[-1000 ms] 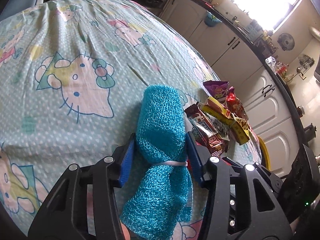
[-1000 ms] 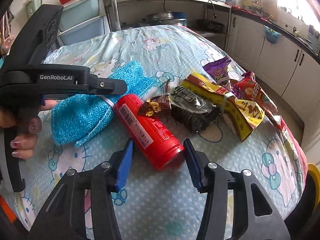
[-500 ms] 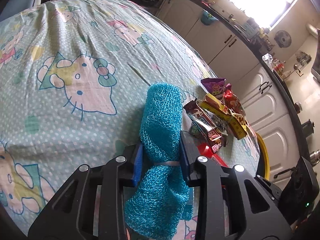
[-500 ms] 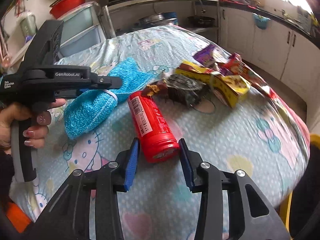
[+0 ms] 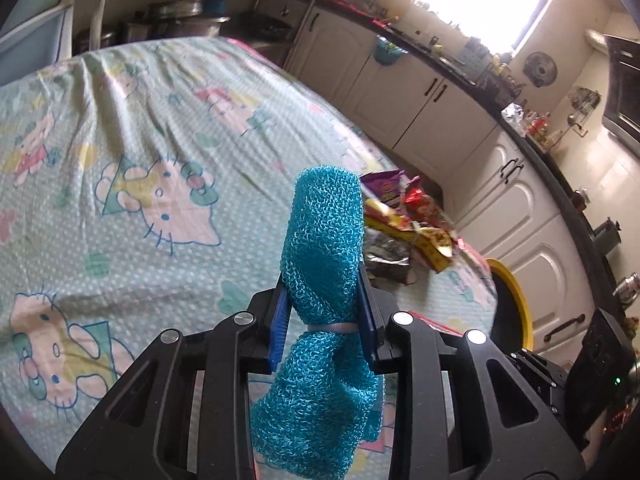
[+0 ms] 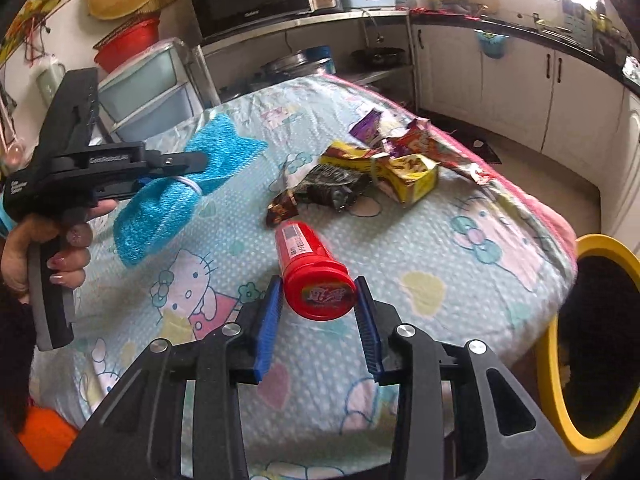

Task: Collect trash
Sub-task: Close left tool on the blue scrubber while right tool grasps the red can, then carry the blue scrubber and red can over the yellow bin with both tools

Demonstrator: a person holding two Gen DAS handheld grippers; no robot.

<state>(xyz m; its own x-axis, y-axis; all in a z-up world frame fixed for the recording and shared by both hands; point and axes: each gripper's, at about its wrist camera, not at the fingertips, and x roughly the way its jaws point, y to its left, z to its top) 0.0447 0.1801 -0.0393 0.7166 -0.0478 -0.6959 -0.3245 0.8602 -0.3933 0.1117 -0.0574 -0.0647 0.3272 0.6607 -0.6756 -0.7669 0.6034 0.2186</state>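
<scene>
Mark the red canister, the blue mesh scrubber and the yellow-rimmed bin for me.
red canister point(image 6: 320, 294): right wrist view, its lid.
blue mesh scrubber point(image 5: 325, 240): left wrist view, upper roll.
yellow-rimmed bin point(image 6: 550, 364): right wrist view, left rim.

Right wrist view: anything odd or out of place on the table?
Torn snack wrappers lie scattered in a loose heap on the cartoon-cat tablecloth, several ripped open. The blue knitted mesh cloth clamped in the left hand-held gripper looks like a scrubber, not trash.

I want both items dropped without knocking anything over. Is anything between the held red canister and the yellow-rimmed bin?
Nothing visible. The right gripper holds the red canister above bare tablecloth, and the yellow-rimmed bin stands just past the table's edge. The snack wrappers lie farther back, off that path.
</scene>
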